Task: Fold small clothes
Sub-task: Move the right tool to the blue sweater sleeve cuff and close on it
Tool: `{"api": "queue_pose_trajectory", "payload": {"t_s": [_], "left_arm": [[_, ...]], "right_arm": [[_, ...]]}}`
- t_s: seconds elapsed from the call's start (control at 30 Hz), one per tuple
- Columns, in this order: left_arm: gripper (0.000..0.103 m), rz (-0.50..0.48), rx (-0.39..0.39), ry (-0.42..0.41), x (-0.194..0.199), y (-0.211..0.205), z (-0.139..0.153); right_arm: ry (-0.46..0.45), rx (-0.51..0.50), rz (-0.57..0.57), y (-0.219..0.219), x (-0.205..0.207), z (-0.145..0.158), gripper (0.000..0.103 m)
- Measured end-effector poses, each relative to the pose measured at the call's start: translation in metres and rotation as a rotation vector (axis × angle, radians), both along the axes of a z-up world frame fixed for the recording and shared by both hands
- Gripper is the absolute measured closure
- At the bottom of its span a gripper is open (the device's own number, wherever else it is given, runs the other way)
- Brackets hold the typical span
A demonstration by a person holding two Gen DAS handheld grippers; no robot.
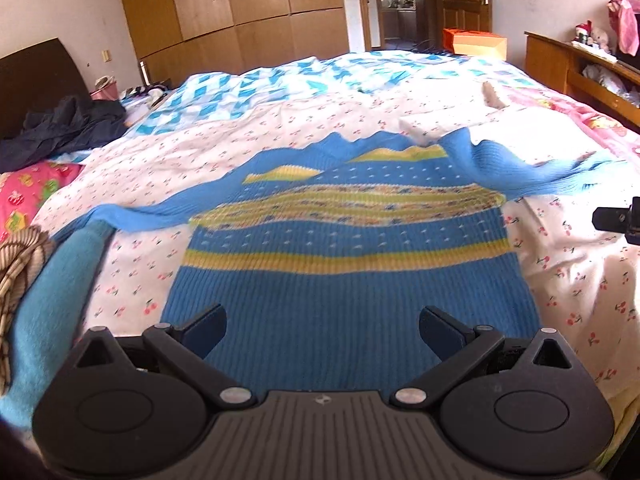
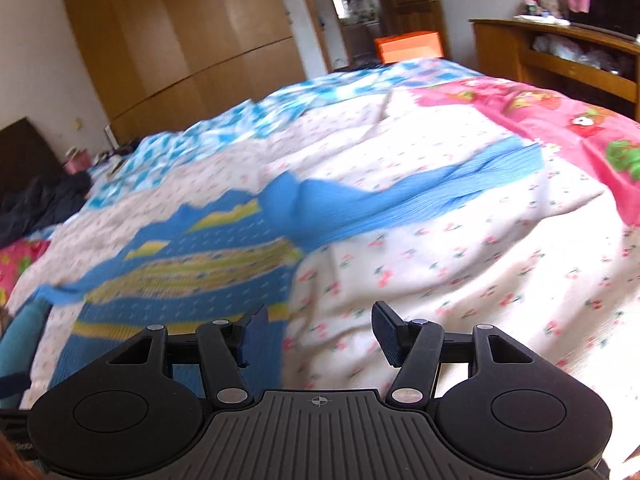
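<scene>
A small blue knit sweater (image 1: 340,248) with yellow patterned bands lies flat on the bed, hem toward me, sleeves spread left and right. My left gripper (image 1: 322,330) hovers open over the sweater's hem with nothing between its fingers. In the right wrist view the sweater (image 2: 180,264) lies to the left, and its right sleeve (image 2: 420,188) stretches across the sheet. My right gripper (image 2: 316,334) is open and empty, above the sweater's right edge and the sheet. A tip of the right gripper (image 1: 618,218) shows at the right edge of the left wrist view.
The bed has a white cherry-print sheet (image 1: 568,264). A folded turquoise garment (image 1: 52,320) and a striped cloth (image 1: 18,276) lie at the left edge. Dark clothes (image 1: 68,128) are piled by the headboard. A pink quilt (image 2: 560,120) covers the right side, and a wooden shelf (image 2: 560,60) stands beyond.
</scene>
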State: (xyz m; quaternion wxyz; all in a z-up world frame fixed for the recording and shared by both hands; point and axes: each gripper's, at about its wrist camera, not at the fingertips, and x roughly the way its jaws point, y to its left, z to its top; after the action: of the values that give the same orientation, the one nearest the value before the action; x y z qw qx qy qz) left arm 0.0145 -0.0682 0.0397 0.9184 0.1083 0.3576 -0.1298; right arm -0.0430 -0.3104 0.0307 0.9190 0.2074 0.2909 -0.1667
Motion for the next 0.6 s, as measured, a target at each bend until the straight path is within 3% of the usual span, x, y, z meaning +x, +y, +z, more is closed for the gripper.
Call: {"api": "queue_pose_trajectory", "payload": {"t_s": [0.27, 0.43, 0.6], "left_arm": [[0.000, -0.106, -0.022, -0.008, 0.033, -0.067, 0.002], [0.000, -0.133, -0.021, 0.000, 0.051, -0.095, -0.001], [0.000, -0.151, -0.044, 0.028, 0.061, -0.110, -0.007]], "right_arm": [[-0.059, 0.115, -0.209, -0.117, 0.030, -0.011, 0.047], [-0.082, 0.270, -0.289, -0.169, 0.048, -0.031, 0.058], [-0.088, 0.375, -0.351, -0.202, 0.065, -0.050, 0.059]]}}
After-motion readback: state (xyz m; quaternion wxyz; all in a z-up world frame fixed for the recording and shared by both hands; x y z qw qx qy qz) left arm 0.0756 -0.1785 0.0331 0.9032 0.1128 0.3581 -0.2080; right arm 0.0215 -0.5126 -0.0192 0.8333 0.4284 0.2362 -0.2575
